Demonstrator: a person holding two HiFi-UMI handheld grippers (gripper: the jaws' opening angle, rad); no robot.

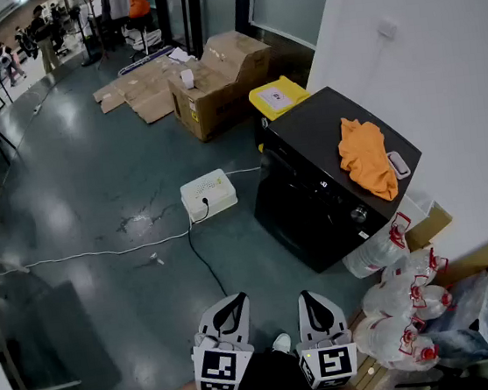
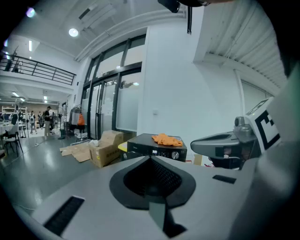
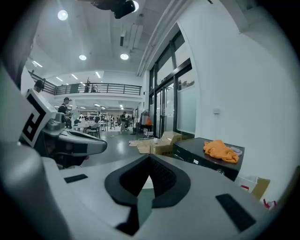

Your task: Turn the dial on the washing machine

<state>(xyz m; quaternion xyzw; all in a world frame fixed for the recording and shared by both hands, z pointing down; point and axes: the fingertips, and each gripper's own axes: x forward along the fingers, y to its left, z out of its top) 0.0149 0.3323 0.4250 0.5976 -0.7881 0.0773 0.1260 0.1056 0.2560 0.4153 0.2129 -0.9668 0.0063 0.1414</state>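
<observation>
Left hand-held gripper (image 1: 234, 300) and right hand-held gripper (image 1: 309, 297) were held side by side at the 6 o'clock edge of the head view. Both were pinched fully together with nothing between the pads. The black washing machine (image 1: 308, 142) stood on the floor at about 1 o'clock from them, well apart. Its dial (image 1: 358, 214) sat on the front control panel, at the panel's 4 o'clock end, untouched. An orange cloth (image 1: 367, 157) lay on the lid. Tied plastic bags (image 1: 402, 298) were piled at 3 o'clock.
</observation>
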